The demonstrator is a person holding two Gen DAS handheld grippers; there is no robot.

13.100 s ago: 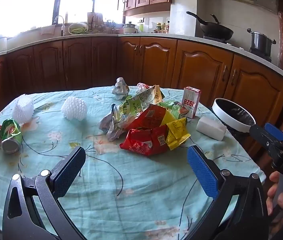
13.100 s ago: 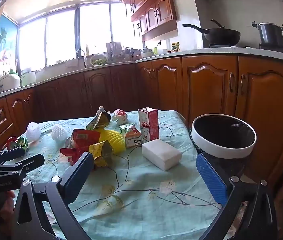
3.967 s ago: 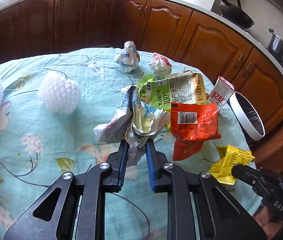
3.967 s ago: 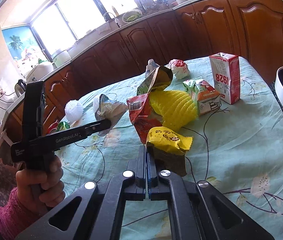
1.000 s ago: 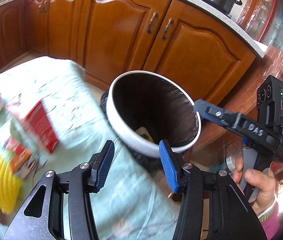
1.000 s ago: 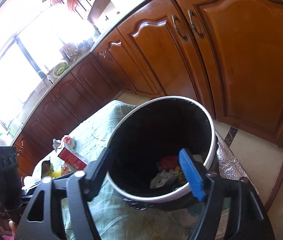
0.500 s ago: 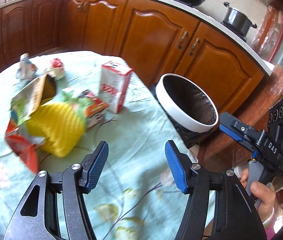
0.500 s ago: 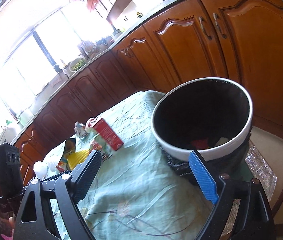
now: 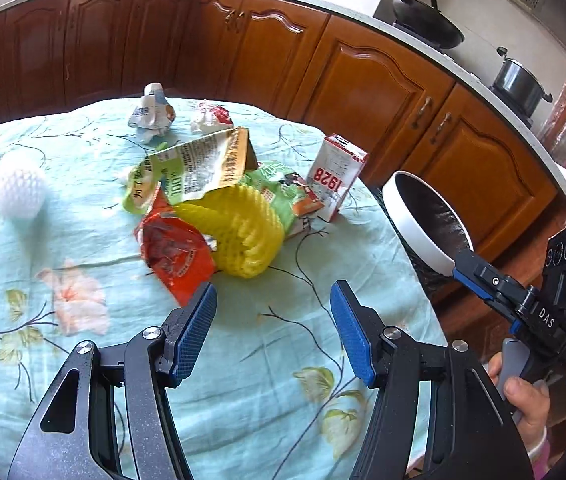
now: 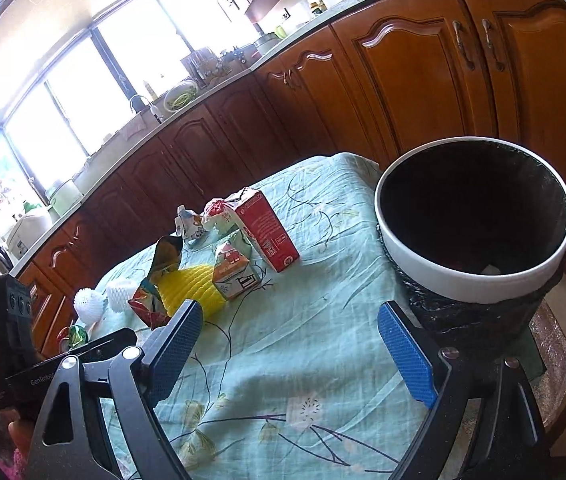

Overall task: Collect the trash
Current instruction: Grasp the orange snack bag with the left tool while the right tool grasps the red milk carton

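A pile of trash lies on the table: a red snack bag, a yellow foam net, a green-and-tan bag, a green carton and a red-and-white carton. The white-rimmed bin with a black liner stands off the table's right edge. My left gripper is open and empty, just short of the pile. My right gripper is open and empty over the tablecloth, left of the bin; it also shows in the left wrist view.
Two crumpled wrappers lie at the far side of the table. White foam nets and crushed cans lie to the left. Wooden cabinets run behind the table and bin.
Both grippers have swung away from the bin back toward the table. The left one now faces the trash pile from closer; the right one has drawn back from the bin.
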